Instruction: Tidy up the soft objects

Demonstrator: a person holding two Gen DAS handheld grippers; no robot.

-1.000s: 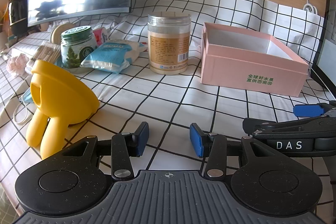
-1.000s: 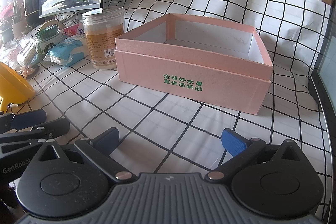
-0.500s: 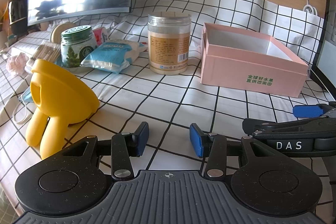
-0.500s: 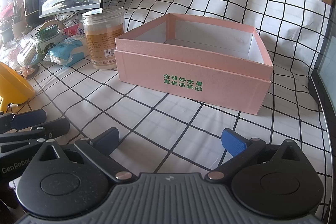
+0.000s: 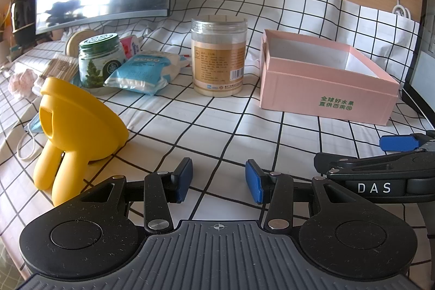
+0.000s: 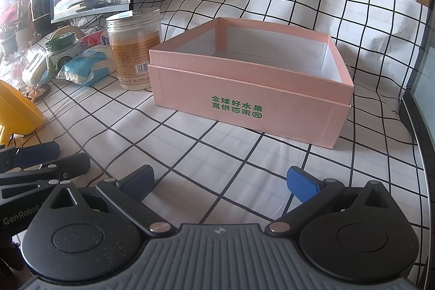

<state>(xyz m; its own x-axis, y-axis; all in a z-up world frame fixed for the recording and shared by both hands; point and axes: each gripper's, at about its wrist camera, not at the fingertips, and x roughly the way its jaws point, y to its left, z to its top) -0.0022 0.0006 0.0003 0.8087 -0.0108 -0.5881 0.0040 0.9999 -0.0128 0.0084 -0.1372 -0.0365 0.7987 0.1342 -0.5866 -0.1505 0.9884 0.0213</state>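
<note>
**A:** Left wrist view: which step is this? The left gripper (image 5: 218, 181) has its fingers partly apart with nothing between them, over bare bench (image 5: 223, 127).

**B:** The start, I'd judge. The right gripper (image 6: 220, 185) stands wide and empty too, and the pink box (image 6: 252, 89) holds nothing.

**A:** And the soft things?

**B:** Left of the box, past the clear jar (image 5: 218, 56): a blue-and-white soft pack (image 5: 144, 72). Next move likely calls for reaching there and pinching it gently.

Left gripper (image 5: 218, 180), right gripper (image 6: 220, 182): jaws apart.
</note>
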